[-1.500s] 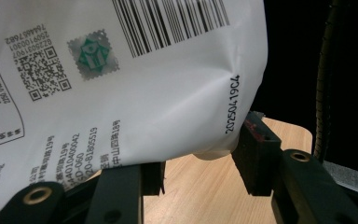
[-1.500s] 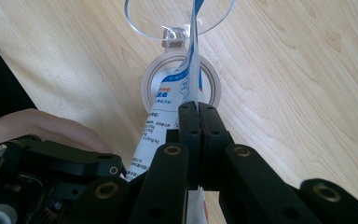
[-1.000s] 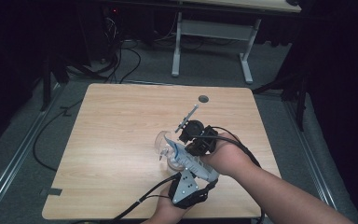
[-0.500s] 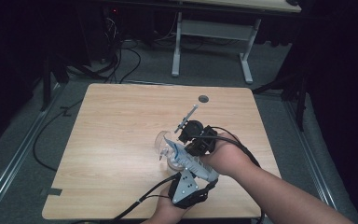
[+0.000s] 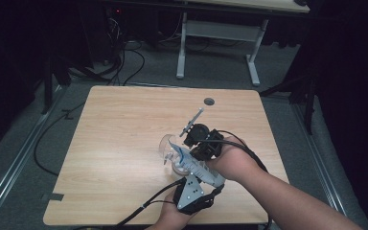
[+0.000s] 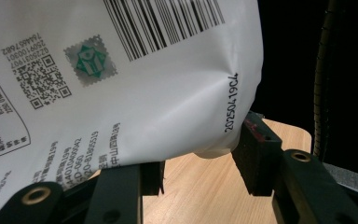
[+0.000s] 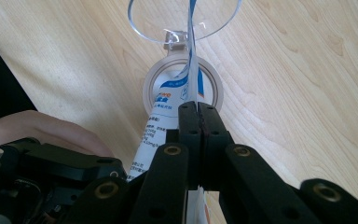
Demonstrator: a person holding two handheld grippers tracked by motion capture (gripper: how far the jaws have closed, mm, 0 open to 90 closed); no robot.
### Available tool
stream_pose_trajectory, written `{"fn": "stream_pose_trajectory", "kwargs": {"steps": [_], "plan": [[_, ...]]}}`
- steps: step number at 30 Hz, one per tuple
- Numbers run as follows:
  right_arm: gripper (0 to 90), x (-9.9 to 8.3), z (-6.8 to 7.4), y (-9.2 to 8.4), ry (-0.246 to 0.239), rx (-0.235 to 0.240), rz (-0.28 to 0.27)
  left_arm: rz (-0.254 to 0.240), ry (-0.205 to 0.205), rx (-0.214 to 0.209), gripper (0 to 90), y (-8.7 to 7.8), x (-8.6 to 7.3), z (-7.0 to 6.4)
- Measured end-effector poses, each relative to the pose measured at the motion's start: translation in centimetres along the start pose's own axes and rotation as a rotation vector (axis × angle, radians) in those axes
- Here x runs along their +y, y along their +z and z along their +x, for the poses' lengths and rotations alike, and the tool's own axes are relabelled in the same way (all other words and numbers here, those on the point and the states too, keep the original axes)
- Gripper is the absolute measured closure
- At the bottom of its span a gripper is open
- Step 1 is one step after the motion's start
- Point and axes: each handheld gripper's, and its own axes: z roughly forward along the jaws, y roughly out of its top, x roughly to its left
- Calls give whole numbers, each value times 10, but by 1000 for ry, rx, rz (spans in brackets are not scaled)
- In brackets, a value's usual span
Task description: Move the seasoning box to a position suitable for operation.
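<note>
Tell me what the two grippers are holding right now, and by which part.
Left gripper clamps the white tube's body; right gripper, jaws shut, pinches the tube's flat crimped end.

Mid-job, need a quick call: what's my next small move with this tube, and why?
Probably ease the tube a little deeper into the clear cup: the left gripper and right gripper both clamp it, and its front end already sits inside the rim.

White pouch [image 6: 168,93] w/ barcode betw. black fingers [image 6: 258,154], wood table [image 6: 200,186]

White pouch [image 6: 135,93]: "2025 0419CL", barcode, QR code, "7644657682".
</note>
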Motion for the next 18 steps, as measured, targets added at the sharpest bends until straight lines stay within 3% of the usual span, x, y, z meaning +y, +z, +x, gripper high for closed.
{"fn": "stream_pose_trajectory", "kwargs": {"steps": [18], "plan": [[900, 0, 0, 0, 2, 0, -1, 0, 0, -1, 577, 0, 0, 0]]}}
